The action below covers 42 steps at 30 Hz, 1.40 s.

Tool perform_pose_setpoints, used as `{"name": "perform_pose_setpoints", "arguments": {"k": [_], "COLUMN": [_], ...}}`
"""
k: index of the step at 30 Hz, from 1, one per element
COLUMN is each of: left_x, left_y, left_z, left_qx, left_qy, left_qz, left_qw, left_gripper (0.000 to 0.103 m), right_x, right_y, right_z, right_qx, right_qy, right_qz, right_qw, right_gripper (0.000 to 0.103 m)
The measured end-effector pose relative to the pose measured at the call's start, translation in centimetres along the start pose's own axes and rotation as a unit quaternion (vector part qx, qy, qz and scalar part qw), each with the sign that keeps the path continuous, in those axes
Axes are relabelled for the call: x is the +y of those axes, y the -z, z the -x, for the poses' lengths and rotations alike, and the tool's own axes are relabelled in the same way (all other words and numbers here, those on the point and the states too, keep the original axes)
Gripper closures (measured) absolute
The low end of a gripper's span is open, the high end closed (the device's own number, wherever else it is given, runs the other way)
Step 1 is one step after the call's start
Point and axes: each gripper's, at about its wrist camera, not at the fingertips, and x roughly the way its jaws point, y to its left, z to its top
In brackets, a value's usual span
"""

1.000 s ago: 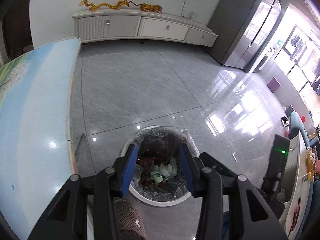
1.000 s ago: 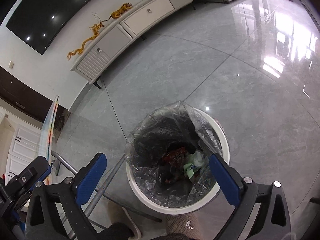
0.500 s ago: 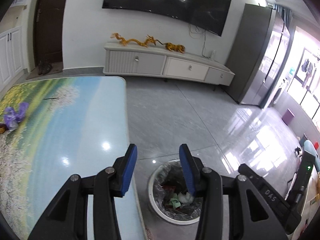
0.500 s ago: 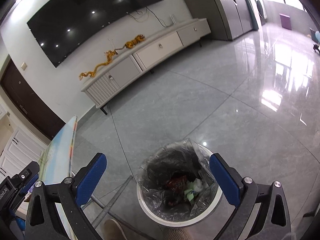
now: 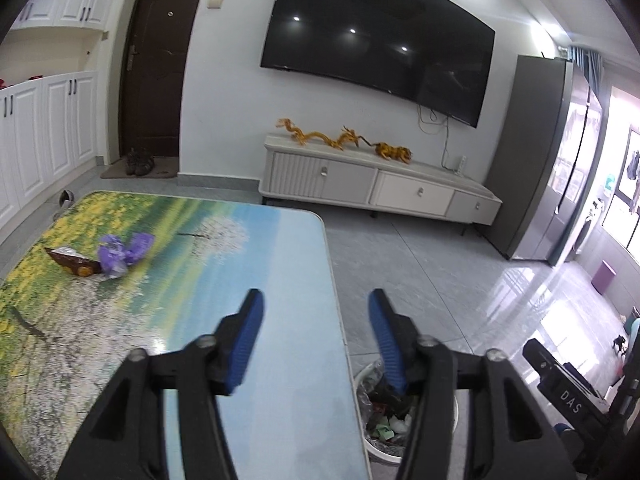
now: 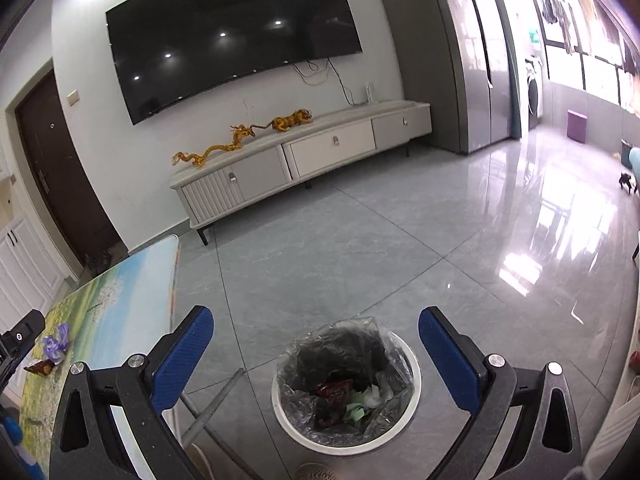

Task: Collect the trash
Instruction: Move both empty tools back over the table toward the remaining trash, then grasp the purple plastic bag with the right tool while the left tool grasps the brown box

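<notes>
Grey glossy floor tiles [image 6: 340, 248] fill the living room around you, and on them stands a white trash bin [image 6: 408, 420] lined with a clear plastic bag, holding a red wrapper, green scraps and crumpled white bits. It sits just beside the near right edge of a table [image 5: 280, 360] printed with a meadow and sky scene. Toward the table's far left side lie a crumpled purple bag [image 5: 124, 254] and, touching it, a brown snack wrapper [image 5: 70, 264]. Your left gripper [image 5: 316, 336] hovers over the table's right edge, its blue-padded fingers spread apart and holding nothing. Your right gripper [image 6: 316, 344] hangs above the bin, fingers spread wide, also empty. Beyond stand a white TV cabinet [image 6: 304, 160] with golden dragon figurines [image 5: 320, 138], a large wall television [image 5: 376, 44] and a dark door [image 5: 160, 60].
</notes>
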Motion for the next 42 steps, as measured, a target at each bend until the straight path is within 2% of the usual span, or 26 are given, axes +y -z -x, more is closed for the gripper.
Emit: {"name": "perform_pose_setpoints", "arguments": {"k": [3,11,27,32,37,42], "left_x": [1.0,4.3,9.0,10.7,13.1,16.0], "left_y": [-0.4,-1.0,-0.8,-0.6,-0.1,0.6], "left_z": [2.0,5.4,7.9,7.5,5.7,3.9], "left_qx": [-0.024,-0.056,-0.081,-0.073,-0.031,-0.007], "left_qy": [-0.015,-0.036,-0.048,-0.049,-0.043,-0.049], "left_qz": [0.002,0.026,0.067,0.075,0.091,0.102], "left_qw": [0.9996,0.9974,0.9933,0.9934,0.9944,0.9935], "left_gripper": [0.038,0.034,0.033,0.033,0.033,0.033], "right_x": [0.9,3.9,7.4,9.0,11.5,14.6], "right_y": [-0.2,-0.2,0.0,0.1,0.5,1.0], "right_z": [1.2,4.0,5.4,4.7,3.8,2.3], "right_qx": [-0.014,-0.038,-0.040,-0.023,-0.007,0.017], "right_qy": [-0.005,-0.033,-0.058,-0.066,-0.077,-0.101], "right_qz": [0.009,0.037,0.060,0.066,0.086,0.105], "right_qw": [1.000,0.998,0.996,0.995,0.993,0.989], "right_gripper": [0.000,0.001,0.001,0.001,0.003,0.005]}}
